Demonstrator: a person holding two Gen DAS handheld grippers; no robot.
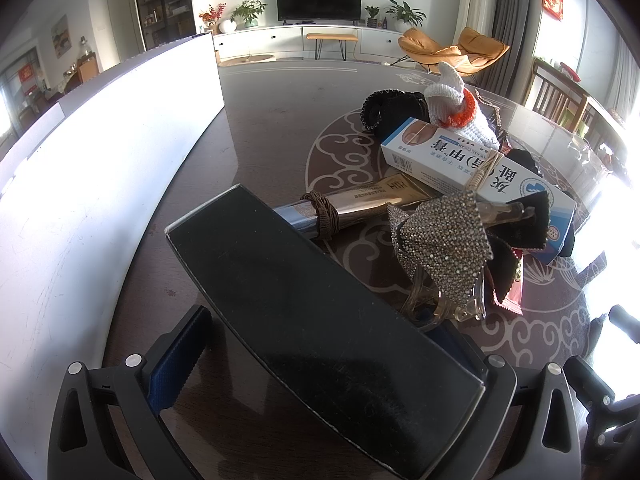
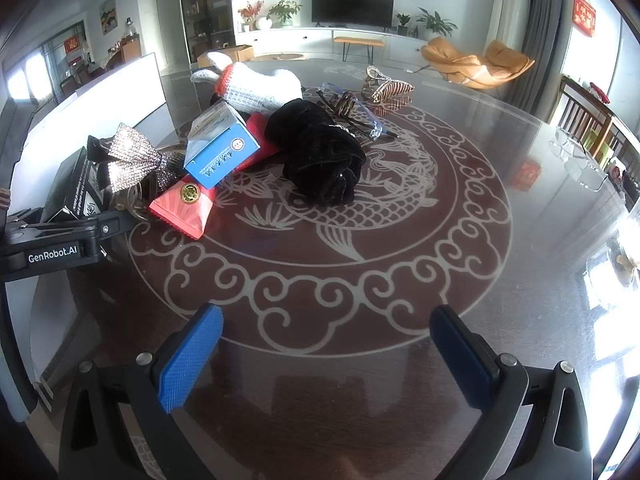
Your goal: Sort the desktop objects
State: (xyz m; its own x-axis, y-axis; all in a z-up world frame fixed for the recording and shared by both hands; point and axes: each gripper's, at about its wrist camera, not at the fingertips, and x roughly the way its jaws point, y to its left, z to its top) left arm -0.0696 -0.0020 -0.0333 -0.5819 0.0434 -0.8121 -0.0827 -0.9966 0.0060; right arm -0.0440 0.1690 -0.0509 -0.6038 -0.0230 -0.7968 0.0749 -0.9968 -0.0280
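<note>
A long black box (image 1: 320,320) lies slantwise between the fingers of my left gripper (image 1: 324,328). The jaws stand wide, and a strip of table shows between the left pad (image 1: 180,356) and the box. Beyond it is a pile: a gold tube (image 1: 360,204) with a brown hair tie, a rhinestone bow clip (image 1: 440,240), a blue-and-white carton (image 1: 460,164) and a white glove (image 1: 460,108) with an orange cuff. My right gripper (image 2: 324,344) hovers open over the patterned table (image 2: 360,240) with nothing between its fingers. The pile lies to its far left.
A tall white bin wall (image 1: 100,160) runs along the left. A black velvet cloth (image 2: 320,160), a red packet (image 2: 184,208), glasses (image 2: 356,112) and a second hair clip (image 2: 388,88) lie on the table. Wooden chairs (image 2: 588,120) stand at the right.
</note>
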